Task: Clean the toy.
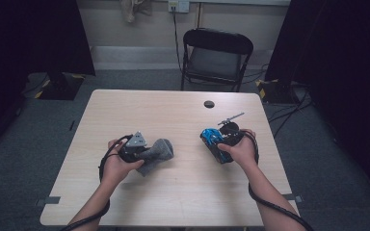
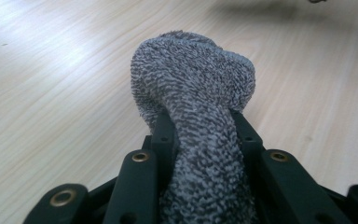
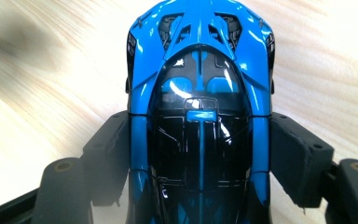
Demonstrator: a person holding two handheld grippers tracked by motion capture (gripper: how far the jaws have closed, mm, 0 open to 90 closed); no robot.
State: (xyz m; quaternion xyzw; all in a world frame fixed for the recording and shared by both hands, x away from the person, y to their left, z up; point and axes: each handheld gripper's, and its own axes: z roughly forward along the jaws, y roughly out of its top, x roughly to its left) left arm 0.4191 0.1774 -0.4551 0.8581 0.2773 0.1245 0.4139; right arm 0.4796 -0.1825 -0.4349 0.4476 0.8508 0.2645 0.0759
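Left gripper (image 1: 147, 153) clamped tight on a grey terry cloth (image 2: 193, 88), jaws pinching the fabric's waist so that a bunched knob sticks out beyond the tips; cloth sitting left of centre on the near half of the table (image 1: 173, 110). Right gripper (image 1: 220, 144) closed across the flanks of a blue and black toy car (image 3: 199, 93), one pad on each side, car held right of centre and well apart from the cloth. Probably a wiping job: cloth to be brought across to the car. For a clean pass, best to keep the car squeezed firmly at the flanks, roof turned toward the cloth, nose clear of the pads. Worth leading with the soft bunched end, never the hard jaw tips, against the glossy paint. Light pressure, long strokes along the body from roof to nose, no scrubbing sideways that might twist the car out of the pinch. Sensible to work low over the table, in case of a slip. Black folding chair (image 1: 216, 57) beyond the far edge, out of the way.
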